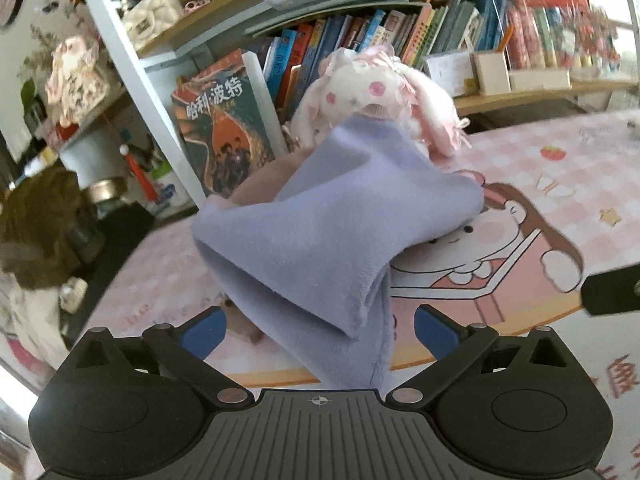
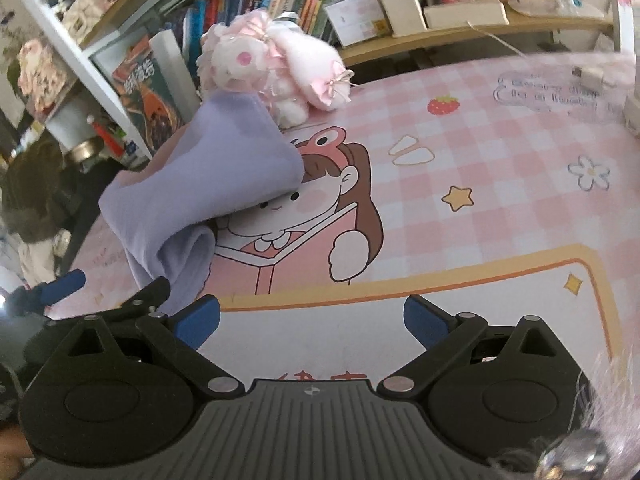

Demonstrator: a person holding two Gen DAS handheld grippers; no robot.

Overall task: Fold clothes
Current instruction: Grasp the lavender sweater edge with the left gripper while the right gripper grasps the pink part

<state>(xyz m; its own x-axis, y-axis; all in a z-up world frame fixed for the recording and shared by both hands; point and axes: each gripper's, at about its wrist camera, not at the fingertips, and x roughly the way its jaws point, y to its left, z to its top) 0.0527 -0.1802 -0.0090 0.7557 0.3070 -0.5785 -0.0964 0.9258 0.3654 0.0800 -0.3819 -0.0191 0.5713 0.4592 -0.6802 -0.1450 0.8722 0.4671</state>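
Note:
A lavender garment [image 1: 304, 232] stands bunched up off the pink checked table mat [image 1: 520, 152]. Its lower end drops between the fingers of my left gripper [image 1: 320, 334], whose blue pads [image 1: 204, 332] are spread wide on either side, so the gripper is open. A pinkish patch shows behind the cloth's upper left edge; I cannot tell what it is. In the right wrist view the same garment [image 2: 200, 184] rises at the left, over the cartoon girl print. My right gripper [image 2: 312, 320] is open above the mat with nothing between its fingers, to the right of the cloth.
A pink and white plush bunny [image 2: 280, 68] sits at the back of the mat, just behind the garment. Behind it runs a bookshelf [image 1: 360, 36] packed with books. Dark clutter [image 1: 44, 224] lies off the table's left edge. The mat [image 2: 500, 168] stretches bare to the right.

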